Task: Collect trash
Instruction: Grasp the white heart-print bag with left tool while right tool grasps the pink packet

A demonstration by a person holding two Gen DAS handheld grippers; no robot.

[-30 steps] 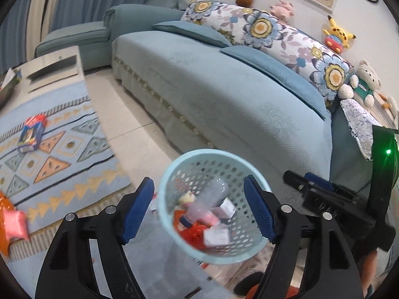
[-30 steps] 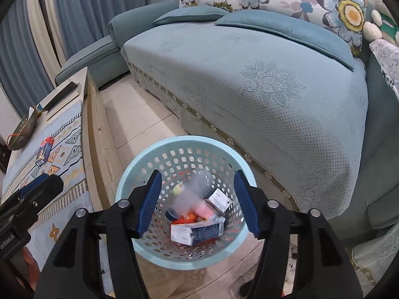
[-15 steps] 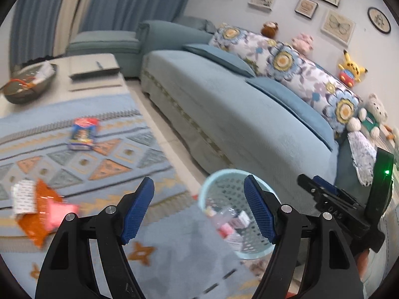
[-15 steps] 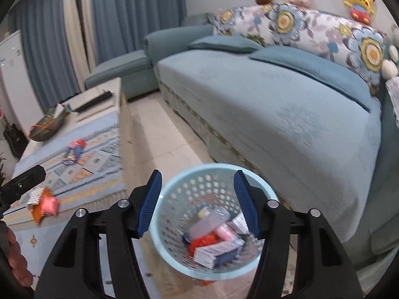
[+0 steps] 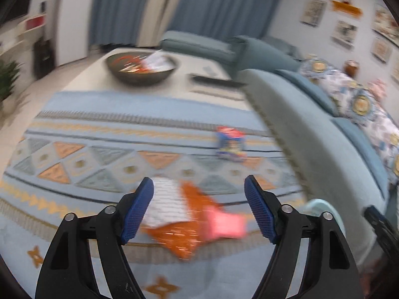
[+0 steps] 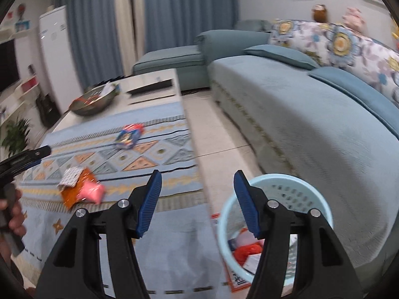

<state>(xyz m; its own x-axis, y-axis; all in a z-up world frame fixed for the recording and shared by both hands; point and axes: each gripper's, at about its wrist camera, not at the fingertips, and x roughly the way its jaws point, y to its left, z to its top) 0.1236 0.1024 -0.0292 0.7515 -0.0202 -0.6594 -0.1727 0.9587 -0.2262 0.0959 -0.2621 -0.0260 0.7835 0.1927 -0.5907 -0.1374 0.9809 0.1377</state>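
A pile of trash, an orange wrapper (image 5: pixel 184 234), a pink packet (image 5: pixel 224 225) and a white patterned paper (image 5: pixel 164 201), lies on the patterned tablecloth (image 5: pixel 99 154). My left gripper (image 5: pixel 199 209) is open and empty just above this pile. The pile also shows in the right wrist view (image 6: pixel 81 190). A blue and red snack packet (image 5: pixel 230 145) lies farther along the table and also shows in the right wrist view (image 6: pixel 129 135). My right gripper (image 6: pixel 197 204) is open and empty above the table's edge. The light blue trash basket (image 6: pixel 306 196) with several pieces of trash stands on the floor to its right.
A dark bowl (image 5: pixel 142 66) holding wrappers sits at the table's far end beside a flat dark tray (image 6: pixel 152 88). A teal sofa (image 6: pixel 311 114) with flowered cushions runs along the right. A strip of tiled floor (image 6: pixel 217 134) separates sofa and table.
Both grippers have swung left, away from the basket and toward the table. The left one now hovers over the orange and pink trash pile. Both stay open and empty.
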